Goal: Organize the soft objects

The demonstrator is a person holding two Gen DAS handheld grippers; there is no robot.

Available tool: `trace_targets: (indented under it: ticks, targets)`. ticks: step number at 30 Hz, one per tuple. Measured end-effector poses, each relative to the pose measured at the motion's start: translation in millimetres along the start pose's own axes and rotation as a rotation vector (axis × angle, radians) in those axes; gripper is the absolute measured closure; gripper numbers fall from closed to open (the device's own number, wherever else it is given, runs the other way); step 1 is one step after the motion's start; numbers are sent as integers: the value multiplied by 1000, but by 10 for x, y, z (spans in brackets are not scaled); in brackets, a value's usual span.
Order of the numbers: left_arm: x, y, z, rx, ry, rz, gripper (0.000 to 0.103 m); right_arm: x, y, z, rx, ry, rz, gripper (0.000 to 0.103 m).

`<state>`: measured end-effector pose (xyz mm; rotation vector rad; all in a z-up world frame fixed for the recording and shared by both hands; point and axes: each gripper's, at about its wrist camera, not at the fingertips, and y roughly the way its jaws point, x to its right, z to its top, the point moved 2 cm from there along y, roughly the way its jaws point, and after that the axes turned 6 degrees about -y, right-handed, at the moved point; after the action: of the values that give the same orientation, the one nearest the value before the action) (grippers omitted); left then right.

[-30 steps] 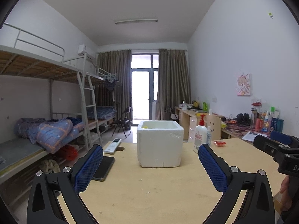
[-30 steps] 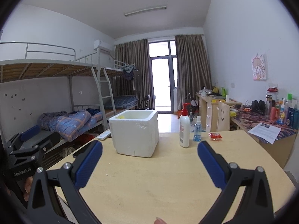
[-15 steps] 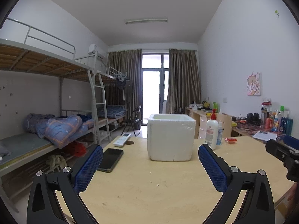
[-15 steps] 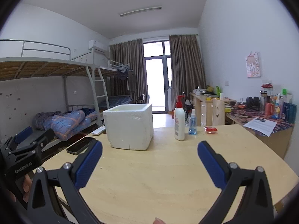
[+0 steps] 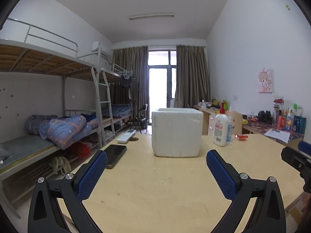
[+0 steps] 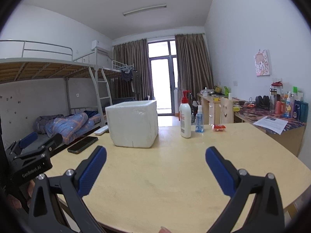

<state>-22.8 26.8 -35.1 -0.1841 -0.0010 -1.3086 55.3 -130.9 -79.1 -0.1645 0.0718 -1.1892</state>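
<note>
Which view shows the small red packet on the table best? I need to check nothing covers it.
The right wrist view: the red packet lies in the open on the table, right of the blue bottle. The left wrist view shows the packet smaller, also uncovered.

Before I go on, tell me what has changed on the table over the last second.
Both claws, left and right, have dropped lower and level: the foam box now shows its side only, its inside no longer visible. Neither took hold of anything or let go; both stay open and empty. The box, phone, remote, pump bottle, small blue bottle and red packet stayed where they were on the table.
</note>
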Motion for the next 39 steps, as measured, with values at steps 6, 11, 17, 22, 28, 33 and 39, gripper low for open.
trace_targets:
  ticks: [6,11,17,22,28,33,39]
  targets:
    - [71,-90,-55,-26,2,-21,1,11,-113,-32,7,-11,-5,0]
    - [98,-181,-45,-49,0,-31,1,16,-183,-12,10,-6,-18,0]
    - [107,-264,14,-52,-8,-43,1,-7,-273,15,15,-7,-33,0]
    - [124,-314,86,-28,-9,-43,1,-53,-355,44,37,-16,-27,0]
    - [145,-285,75,-33,-7,-41,1,-68,-333,37,36,-23,-17,0]
    - [133,-264,56,-43,-9,-38,1,-82,-310,8,28,-28,-13,0]
    - [114,-258,42,-37,1,-27,1,-94,-275,-17,16,-30,-9,0]
